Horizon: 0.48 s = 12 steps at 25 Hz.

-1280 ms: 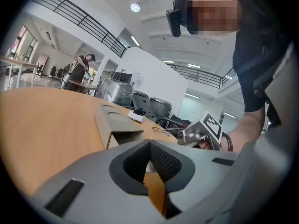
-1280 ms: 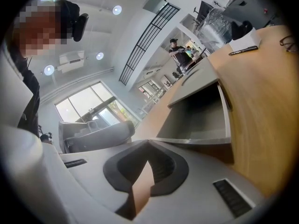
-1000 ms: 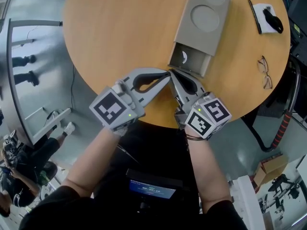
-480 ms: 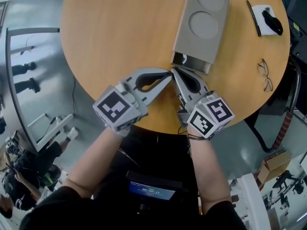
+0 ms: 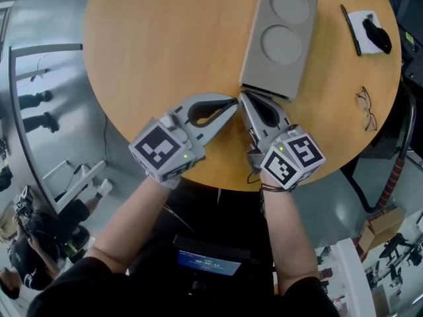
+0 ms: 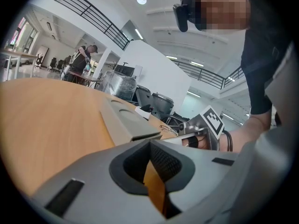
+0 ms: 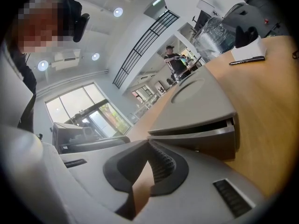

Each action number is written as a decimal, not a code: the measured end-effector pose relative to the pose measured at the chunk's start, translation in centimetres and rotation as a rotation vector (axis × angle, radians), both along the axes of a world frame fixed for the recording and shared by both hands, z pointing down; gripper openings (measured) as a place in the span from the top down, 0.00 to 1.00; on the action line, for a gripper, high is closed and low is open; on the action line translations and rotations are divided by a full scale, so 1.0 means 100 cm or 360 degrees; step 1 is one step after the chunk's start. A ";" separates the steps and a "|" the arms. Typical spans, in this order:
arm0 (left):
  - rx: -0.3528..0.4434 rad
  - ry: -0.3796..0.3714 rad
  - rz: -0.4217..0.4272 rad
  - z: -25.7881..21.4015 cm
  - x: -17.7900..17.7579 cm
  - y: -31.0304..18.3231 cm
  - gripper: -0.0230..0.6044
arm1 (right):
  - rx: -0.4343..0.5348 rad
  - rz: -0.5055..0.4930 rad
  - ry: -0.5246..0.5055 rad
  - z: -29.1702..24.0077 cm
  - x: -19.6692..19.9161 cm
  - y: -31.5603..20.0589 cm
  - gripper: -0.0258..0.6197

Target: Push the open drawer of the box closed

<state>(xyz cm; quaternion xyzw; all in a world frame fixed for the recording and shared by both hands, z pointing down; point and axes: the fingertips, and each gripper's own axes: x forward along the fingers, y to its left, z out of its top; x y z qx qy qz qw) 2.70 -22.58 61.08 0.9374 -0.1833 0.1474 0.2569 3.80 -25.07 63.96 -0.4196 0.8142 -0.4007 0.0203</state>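
Observation:
The grey box [image 5: 277,38] with two round hollows on top lies on the round wooden table [image 5: 165,45]. Its drawer [image 5: 264,95] is almost fully in; only a thin lip shows at the near end. In the right gripper view a narrow gap remains above the drawer front [image 7: 201,141]. My right gripper [image 5: 242,96] is shut, its tip against the drawer front. My left gripper [image 5: 234,102] is shut too, with its tip beside the right one, close to the drawer's left corner. Nothing is held in either. The left gripper view shows the box [image 6: 124,122] just ahead.
A pair of glasses [image 5: 365,109] lies near the table's right edge. A black pen [image 5: 350,22] and a white sheet with a black object [image 5: 372,28] sit at the far right. The table's near edge runs just under both grippers.
The drawer has slid from clearly open to nearly flush with the box. Both grippers have moved forward a little with it, tips still together.

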 end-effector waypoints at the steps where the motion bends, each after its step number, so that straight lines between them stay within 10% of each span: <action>1: -0.0006 0.0001 -0.0001 0.000 0.000 -0.002 0.92 | -0.0002 0.0003 0.0007 0.000 0.000 -0.002 0.96; 12: -0.0015 0.0022 -0.0002 0.003 -0.004 -0.018 0.92 | -0.0012 0.0006 -0.0007 0.005 -0.001 -0.015 0.96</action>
